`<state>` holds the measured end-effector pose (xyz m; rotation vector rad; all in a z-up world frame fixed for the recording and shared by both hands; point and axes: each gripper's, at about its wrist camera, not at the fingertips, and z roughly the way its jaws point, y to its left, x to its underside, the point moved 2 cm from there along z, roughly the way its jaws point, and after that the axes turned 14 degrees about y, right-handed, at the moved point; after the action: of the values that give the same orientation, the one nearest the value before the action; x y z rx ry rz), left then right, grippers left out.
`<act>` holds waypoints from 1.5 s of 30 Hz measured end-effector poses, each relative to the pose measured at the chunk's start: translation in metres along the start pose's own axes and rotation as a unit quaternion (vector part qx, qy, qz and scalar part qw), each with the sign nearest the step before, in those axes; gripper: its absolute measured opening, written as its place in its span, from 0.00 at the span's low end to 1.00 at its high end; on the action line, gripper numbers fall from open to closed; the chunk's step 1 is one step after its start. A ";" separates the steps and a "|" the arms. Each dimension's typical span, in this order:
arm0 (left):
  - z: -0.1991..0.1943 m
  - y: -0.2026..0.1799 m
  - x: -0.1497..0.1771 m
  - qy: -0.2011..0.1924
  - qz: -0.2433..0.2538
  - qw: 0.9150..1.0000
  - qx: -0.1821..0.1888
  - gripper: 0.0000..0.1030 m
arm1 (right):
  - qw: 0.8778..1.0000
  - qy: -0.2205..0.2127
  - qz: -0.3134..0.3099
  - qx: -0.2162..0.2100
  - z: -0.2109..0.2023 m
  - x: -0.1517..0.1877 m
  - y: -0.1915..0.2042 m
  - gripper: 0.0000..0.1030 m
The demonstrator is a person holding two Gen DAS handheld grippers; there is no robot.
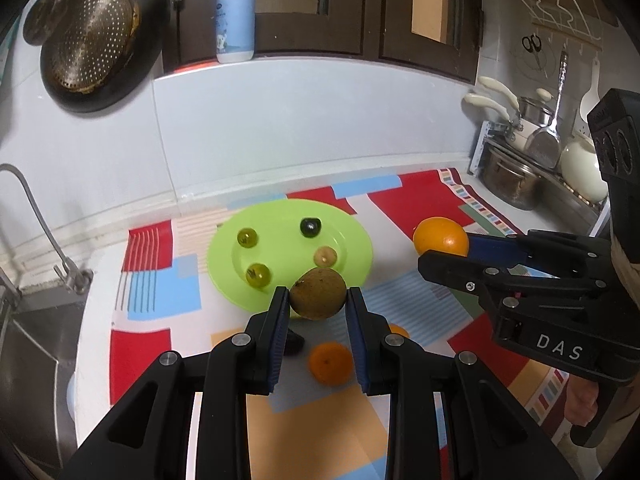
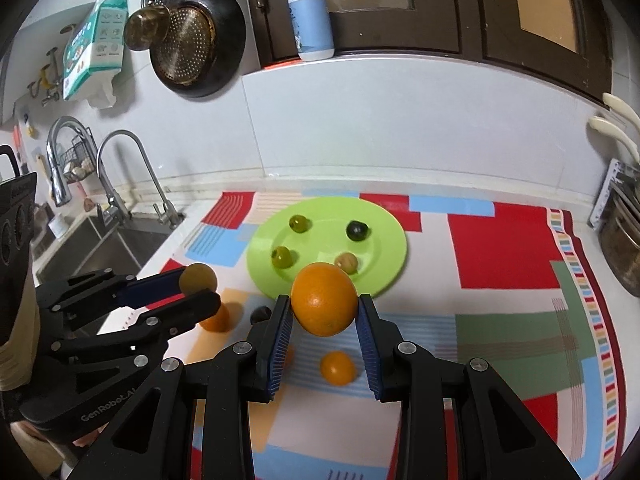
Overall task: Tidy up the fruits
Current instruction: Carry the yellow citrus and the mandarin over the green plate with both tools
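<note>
Your left gripper (image 1: 318,300) clamped a brown kiwi (image 1: 318,293) above the green plate's (image 1: 356,240) near rim, while your right gripper (image 2: 324,312) pinched an orange (image 2: 324,305) over the patterned mat (image 2: 504,248).

Bright even light, fisheye-warped edges, soft shadows

Kitchen counter under dark cabinets — white tiled wall behind

A patchwork cloth (image 2: 508,248) of red, blue, orange and green covers the worktop; left of it lies a steel sink (image 2: 100,248) with two curved taps (image 2: 132,176); above the sink hang a dark pan (image 2: 204,36) holding a brass strainer (image 1: 98,38); a pump bottle (image 2: 311,16) stands on the ledge behind the cloth, before brown cabinet doors (image 2: 440,8); right of the cloth — a rack of pots (image 1: 516,168); even, soft light.
</note>
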<state>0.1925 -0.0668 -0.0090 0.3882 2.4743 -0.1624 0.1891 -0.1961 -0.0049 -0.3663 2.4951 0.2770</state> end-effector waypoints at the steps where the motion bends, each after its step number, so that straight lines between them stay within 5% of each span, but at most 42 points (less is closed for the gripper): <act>1: 0.001 0.002 -0.003 -0.001 0.001 1.000 0.000 0.28 | 1.000 -0.001 -0.001 -0.001 0.001 -0.003 0.001 0.33; 18: 0.026 0.043 -0.052 -0.008 0.000 1.000 -0.005 0.28 | 1.000 -0.005 -0.019 -0.009 0.031 -0.066 0.007 0.33; 45: 0.127 0.078 -0.110 0.042 0.036 0.998 0.016 0.28 | 0.999 0.049 -0.015 -0.014 0.134 -0.129 -0.023 0.33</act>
<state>0.3725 -0.0446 -0.0462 0.5057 2.5379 -0.1593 0.3692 -0.1551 -0.0393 -0.4386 2.5807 0.2894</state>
